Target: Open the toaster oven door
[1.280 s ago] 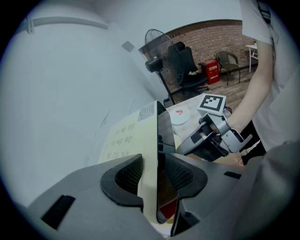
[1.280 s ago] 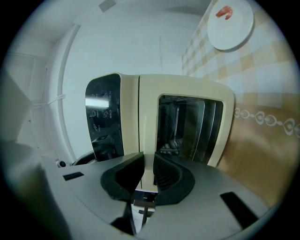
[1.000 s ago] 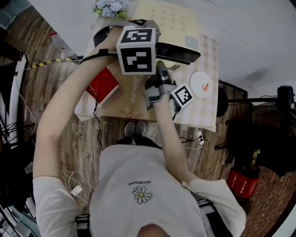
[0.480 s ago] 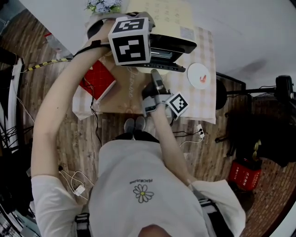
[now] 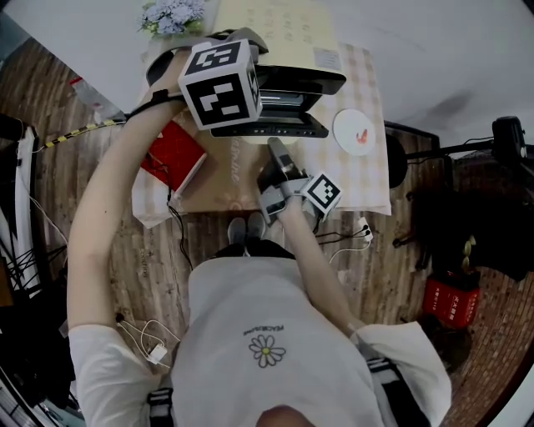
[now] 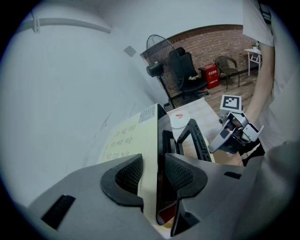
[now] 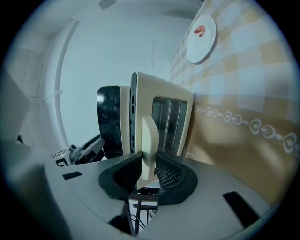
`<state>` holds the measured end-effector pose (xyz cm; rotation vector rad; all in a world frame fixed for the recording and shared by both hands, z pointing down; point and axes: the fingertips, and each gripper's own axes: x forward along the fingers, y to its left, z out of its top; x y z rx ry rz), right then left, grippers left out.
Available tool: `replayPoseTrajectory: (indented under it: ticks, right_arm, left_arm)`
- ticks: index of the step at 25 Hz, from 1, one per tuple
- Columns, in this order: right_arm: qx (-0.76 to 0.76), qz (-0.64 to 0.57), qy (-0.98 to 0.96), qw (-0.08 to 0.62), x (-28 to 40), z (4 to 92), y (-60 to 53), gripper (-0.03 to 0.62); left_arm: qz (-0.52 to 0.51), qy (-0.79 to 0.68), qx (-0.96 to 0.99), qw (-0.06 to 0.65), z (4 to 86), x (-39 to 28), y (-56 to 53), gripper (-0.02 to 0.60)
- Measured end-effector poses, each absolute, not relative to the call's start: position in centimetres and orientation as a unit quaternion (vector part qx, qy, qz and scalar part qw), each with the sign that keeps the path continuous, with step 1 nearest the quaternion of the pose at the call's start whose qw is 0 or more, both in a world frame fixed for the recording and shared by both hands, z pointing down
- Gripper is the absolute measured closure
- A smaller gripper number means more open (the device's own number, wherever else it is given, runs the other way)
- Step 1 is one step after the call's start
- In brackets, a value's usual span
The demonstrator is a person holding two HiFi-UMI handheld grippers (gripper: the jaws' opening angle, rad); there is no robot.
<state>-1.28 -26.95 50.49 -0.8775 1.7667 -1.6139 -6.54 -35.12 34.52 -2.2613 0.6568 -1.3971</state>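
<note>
The toaster oven (image 5: 288, 37), cream on top with a black body, stands at the table's far side. Its black door (image 5: 267, 127) hangs open toward me. The cream door handle (image 7: 148, 140) sits between the pads of my right gripper (image 7: 149, 171), which shows at the door's front edge (image 5: 273, 148). Those jaws are opening, and the pads look just off the handle. My left gripper (image 6: 154, 173) is shut on the oven's left top edge (image 6: 157, 140). From above, its marker cube (image 5: 221, 83) hides the jaws.
A white plate (image 5: 357, 131) with a small red item lies right of the oven on the checked cloth (image 5: 371, 179). A red box (image 5: 171, 154) sits at the table's left, with flowers (image 5: 171, 15) behind. Cables trail on the floor (image 5: 146, 342).
The door has swung further down and toward me, with my right gripper following at its handle. My left gripper has kept its hold on the oven.
</note>
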Motion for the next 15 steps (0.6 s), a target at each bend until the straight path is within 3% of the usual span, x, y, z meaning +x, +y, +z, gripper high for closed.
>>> replayPoseTrajectory:
  ticks: [15]
  right_arm:
    - [-0.355, -0.625, 0.637, 0.279, -0.9, 52.3, -24.9, 0.520]
  left_arm:
    - [-0.485, 0.231, -0.816, 0.215, 34.4, -6.6, -34.9, 0.420]
